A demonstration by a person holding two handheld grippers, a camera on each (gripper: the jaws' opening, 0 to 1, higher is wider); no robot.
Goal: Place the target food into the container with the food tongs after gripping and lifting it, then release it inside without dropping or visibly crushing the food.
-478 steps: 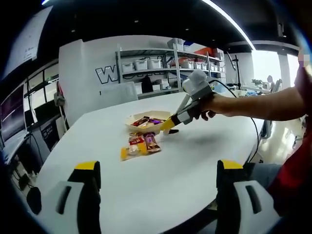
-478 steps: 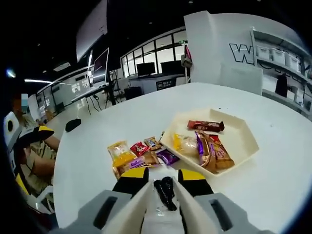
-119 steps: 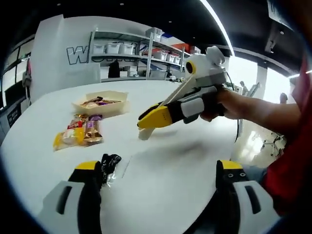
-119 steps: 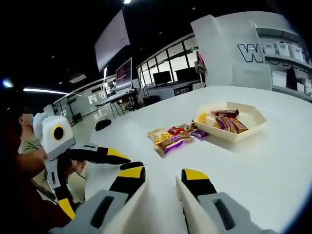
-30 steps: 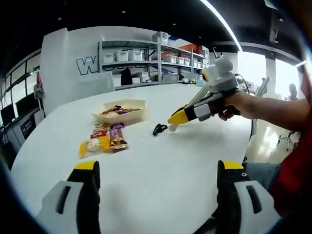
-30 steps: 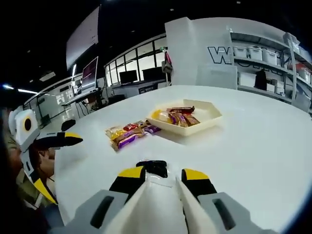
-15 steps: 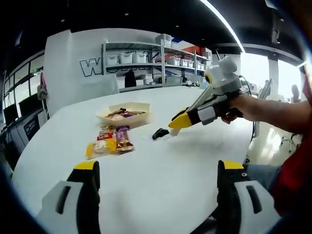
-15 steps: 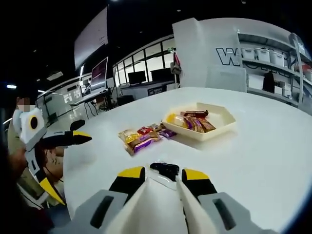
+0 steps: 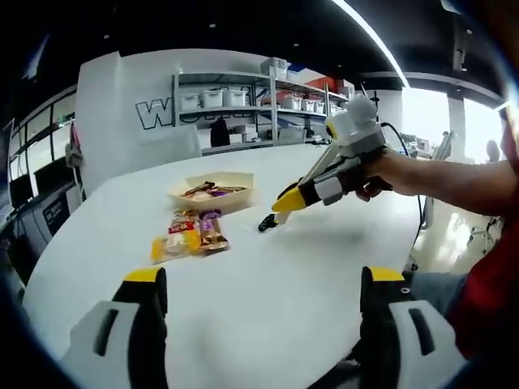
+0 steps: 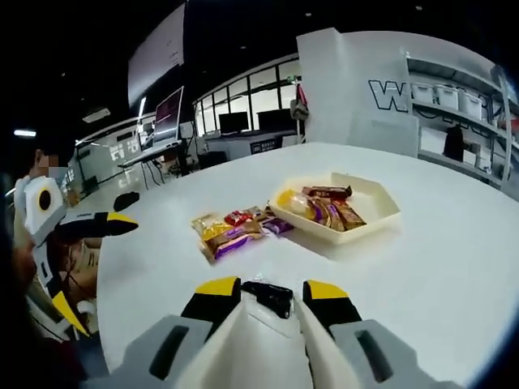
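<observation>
The right gripper [image 10: 261, 296] carries white food tongs [image 10: 263, 344] between its yellow-tipped jaws, and the tong tips close on a dark-wrapped snack [image 10: 269, 293], which sits at the tips just above the white table [image 10: 454, 267]. The left gripper [image 9: 258, 279] idles nearer the table edge, jaws spread wide and empty. Beyond the held snack lies a loose cluster of snack packets [image 10: 231, 231], and farther on the cream hexagonal tray [image 10: 381, 203], already part-filled. To do this well, I judge the squeeze should stay light, the carry level and high enough to clear the loose packets and the tray rim, with release low over bare tray floor.
</observation>
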